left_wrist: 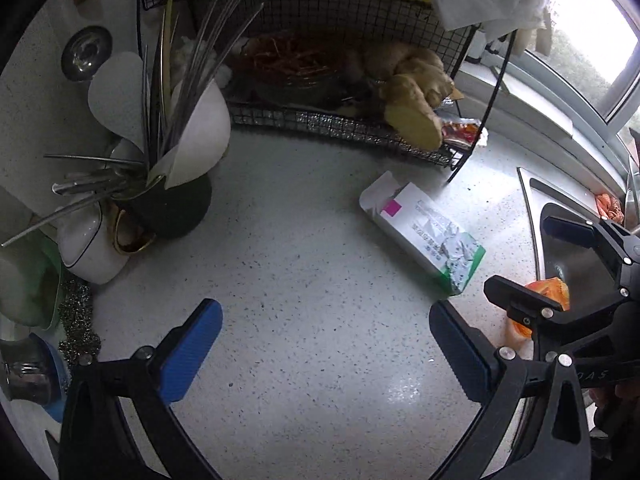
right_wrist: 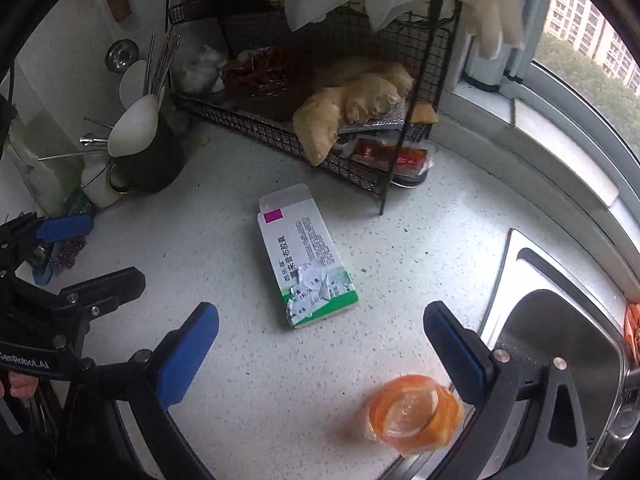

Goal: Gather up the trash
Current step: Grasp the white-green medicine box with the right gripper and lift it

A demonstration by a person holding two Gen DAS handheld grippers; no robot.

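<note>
Since the torn medicine box [right_wrist: 306,258] lies flat on the bench [right_wrist: 248,384] at about 12 o'clock from my right gripper [right_wrist: 320,348], long axis running roughly 11 to 5, I judge the right nearer; from my left gripper [left_wrist: 326,354] it sits at 2 o'clock. Both sets of jaws stand wide open, holding nothing. I count one box and one orange wrapper [right_wrist: 416,414], just beside the right jaw at 5 o'clock.

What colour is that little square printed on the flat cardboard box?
Magenta pink, near the open end of the white and green box. The right wrist view shows it best.
</note>
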